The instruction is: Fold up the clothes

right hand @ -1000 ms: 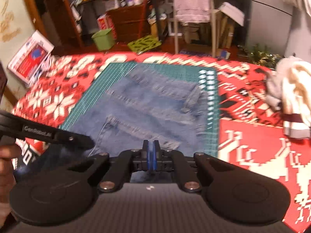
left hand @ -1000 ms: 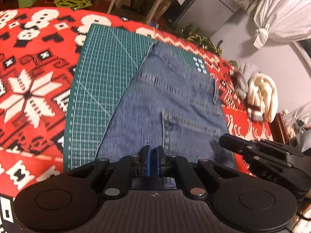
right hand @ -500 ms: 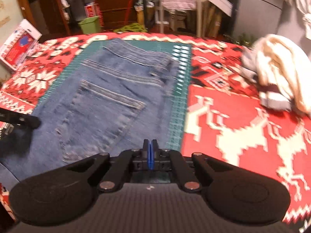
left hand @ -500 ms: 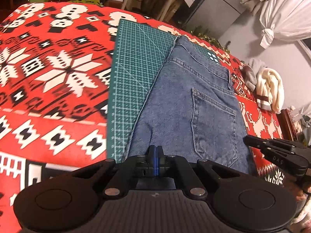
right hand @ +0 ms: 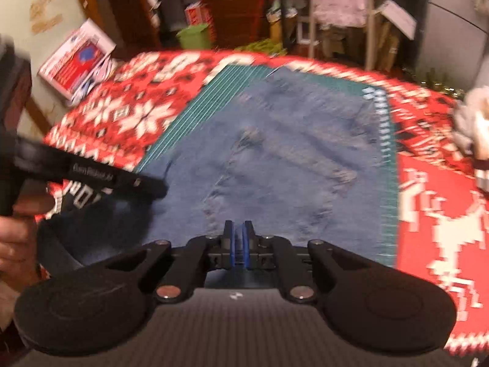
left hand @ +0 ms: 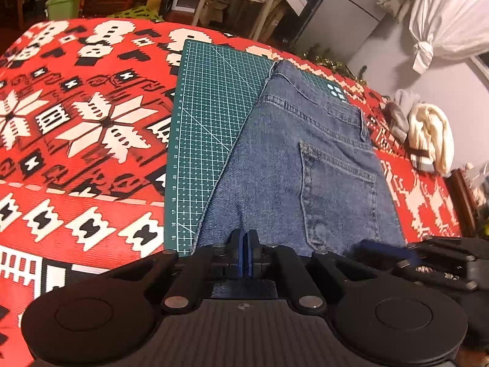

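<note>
Blue jeans [left hand: 305, 165] lie back pocket up on a green cutting mat [left hand: 211, 116], with the waistband at the far end. My left gripper [left hand: 246, 244] is at their near edge, pads nearly together and denim showing just behind them, shut on the jeans. In the blurred right wrist view the jeans [right hand: 290, 159] fill the middle. My right gripper [right hand: 237, 241] is at the near edge, a narrow denim-coloured gap between its pads, shut on the cloth. The left gripper [right hand: 91, 177] reaches in from the left with dark denim bunched beneath it. The right gripper's body [left hand: 434, 260] shows at lower right.
A red, white and black patterned cloth [left hand: 76, 128] covers the table around the mat. A heap of cream and grey clothes [left hand: 428, 134] lies at the far right. A hand [right hand: 15, 238] holds the left gripper. Chairs, a green bin [left hand: 62, 7] and shelves stand beyond.
Both cameras have risen and pulled back from the low, close view half a second ago. The right gripper's pads stand slightly further apart. The right view is blurred by motion.
</note>
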`<action>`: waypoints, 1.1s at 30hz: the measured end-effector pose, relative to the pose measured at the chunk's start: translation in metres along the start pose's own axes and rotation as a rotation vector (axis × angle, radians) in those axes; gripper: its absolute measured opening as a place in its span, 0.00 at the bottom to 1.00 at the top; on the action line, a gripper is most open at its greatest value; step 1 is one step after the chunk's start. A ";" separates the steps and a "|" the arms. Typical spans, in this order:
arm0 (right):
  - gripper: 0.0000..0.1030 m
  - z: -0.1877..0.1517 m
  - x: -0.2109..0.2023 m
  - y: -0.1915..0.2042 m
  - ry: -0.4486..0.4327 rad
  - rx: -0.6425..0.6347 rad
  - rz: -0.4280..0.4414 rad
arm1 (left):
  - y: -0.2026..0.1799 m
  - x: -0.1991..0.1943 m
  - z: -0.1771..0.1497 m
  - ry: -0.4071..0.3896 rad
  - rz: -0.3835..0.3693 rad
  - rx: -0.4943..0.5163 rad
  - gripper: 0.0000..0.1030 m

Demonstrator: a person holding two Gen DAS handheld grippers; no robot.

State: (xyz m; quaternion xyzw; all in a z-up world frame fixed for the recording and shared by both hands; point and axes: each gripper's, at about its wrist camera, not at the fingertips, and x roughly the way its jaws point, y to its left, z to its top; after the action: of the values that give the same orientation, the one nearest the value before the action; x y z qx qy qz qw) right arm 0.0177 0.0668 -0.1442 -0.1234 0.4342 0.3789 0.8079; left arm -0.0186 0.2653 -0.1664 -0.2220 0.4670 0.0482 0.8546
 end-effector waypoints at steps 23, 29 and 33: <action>0.11 -0.034 -0.038 0.001 -0.020 -0.027 -0.005 | -0.022 -0.019 -0.027 0.048 -0.240 -0.050 0.06; 0.09 -0.037 -0.014 0.019 0.005 -0.107 -0.034 | -0.048 0.006 -0.039 0.102 -0.187 0.071 0.05; 0.09 -0.054 -0.030 0.001 0.007 -0.092 -0.064 | -0.031 0.002 -0.044 0.129 -0.217 0.029 0.03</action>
State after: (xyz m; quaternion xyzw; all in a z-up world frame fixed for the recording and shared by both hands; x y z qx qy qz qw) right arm -0.0260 0.0234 -0.1523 -0.1755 0.4148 0.3720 0.8117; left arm -0.0425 0.2188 -0.1786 -0.2615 0.4947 -0.0655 0.8262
